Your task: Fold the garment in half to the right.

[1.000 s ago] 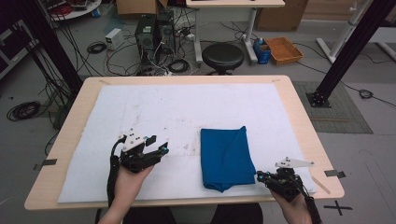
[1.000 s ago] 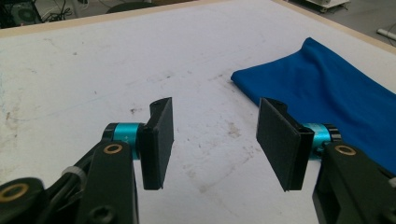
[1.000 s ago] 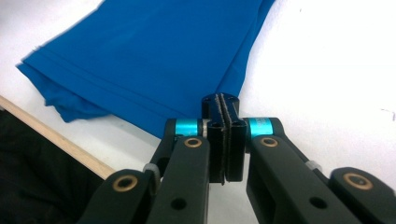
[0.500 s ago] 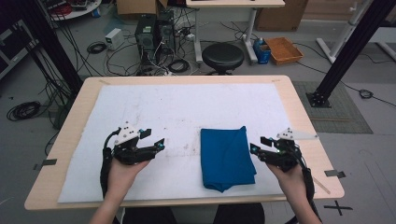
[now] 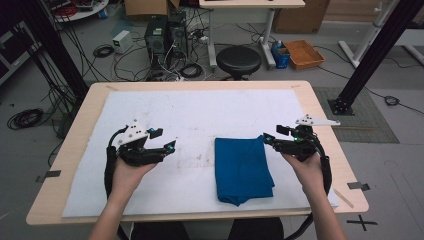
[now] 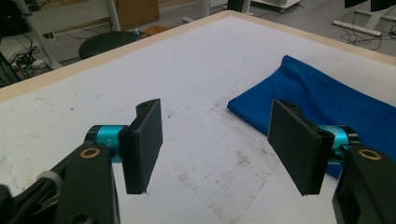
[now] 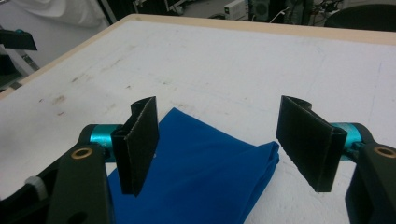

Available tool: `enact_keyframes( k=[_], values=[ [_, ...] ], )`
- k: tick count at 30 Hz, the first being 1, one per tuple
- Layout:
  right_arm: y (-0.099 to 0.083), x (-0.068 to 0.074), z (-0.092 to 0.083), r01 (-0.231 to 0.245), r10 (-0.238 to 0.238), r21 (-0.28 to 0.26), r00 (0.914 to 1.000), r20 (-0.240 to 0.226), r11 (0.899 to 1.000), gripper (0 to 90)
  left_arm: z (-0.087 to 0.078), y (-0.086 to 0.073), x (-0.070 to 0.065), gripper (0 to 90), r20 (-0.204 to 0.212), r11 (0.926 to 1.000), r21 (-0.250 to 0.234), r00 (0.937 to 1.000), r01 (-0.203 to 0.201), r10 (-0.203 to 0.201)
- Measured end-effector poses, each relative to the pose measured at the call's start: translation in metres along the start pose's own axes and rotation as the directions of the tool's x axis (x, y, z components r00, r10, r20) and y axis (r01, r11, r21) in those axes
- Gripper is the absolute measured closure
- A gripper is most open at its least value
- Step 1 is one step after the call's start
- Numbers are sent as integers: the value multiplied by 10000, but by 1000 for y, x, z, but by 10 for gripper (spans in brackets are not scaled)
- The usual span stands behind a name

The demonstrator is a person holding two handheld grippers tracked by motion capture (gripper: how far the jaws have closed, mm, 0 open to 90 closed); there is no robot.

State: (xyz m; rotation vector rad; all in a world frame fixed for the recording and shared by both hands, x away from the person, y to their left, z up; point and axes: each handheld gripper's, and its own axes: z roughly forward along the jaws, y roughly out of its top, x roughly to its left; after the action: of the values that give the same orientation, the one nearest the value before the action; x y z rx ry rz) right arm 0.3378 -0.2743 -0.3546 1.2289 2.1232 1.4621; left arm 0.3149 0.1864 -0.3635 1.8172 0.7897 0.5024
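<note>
A folded blue cloth (image 5: 243, 170) lies flat on the white mat (image 5: 200, 120) of the table (image 5: 320, 120), right of the middle and near the front edge. The right claw (image 5: 270, 137) hovers just beside its far right corner, jaws wide after opening, nothing between them. The left claw (image 5: 167, 140) (well apart from the cloth) also stands wide and empty.

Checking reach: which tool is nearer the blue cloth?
Right. The right tool sits at the blue cloth's top right corner; the left tool is farther off, across bare mat.
</note>
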Motion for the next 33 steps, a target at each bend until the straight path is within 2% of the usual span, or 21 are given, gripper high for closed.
enact_keyframes(
  k=[9,19,27,33],
  values=[
    [-4,-4,-1,15,-15,-5,10000,49,10000,286,-1,-9,1,357,184,9999,2,9997,157,-157],
    [-6,-7,1,68,-68,34,9997,213,10000,278,-5,-9,2,356,165,9995,-127,9995,283,-281],
    [-9,-9,4,34,-39,202,9996,277,9998,278,-6,-11,2,356,185,9996,-66,9994,288,-287],
    [-12,-12,8,-75,67,255,9995,315,9996,275,-7,-14,4,357,157,9990,-30,9988,454,-454]
  ],
)
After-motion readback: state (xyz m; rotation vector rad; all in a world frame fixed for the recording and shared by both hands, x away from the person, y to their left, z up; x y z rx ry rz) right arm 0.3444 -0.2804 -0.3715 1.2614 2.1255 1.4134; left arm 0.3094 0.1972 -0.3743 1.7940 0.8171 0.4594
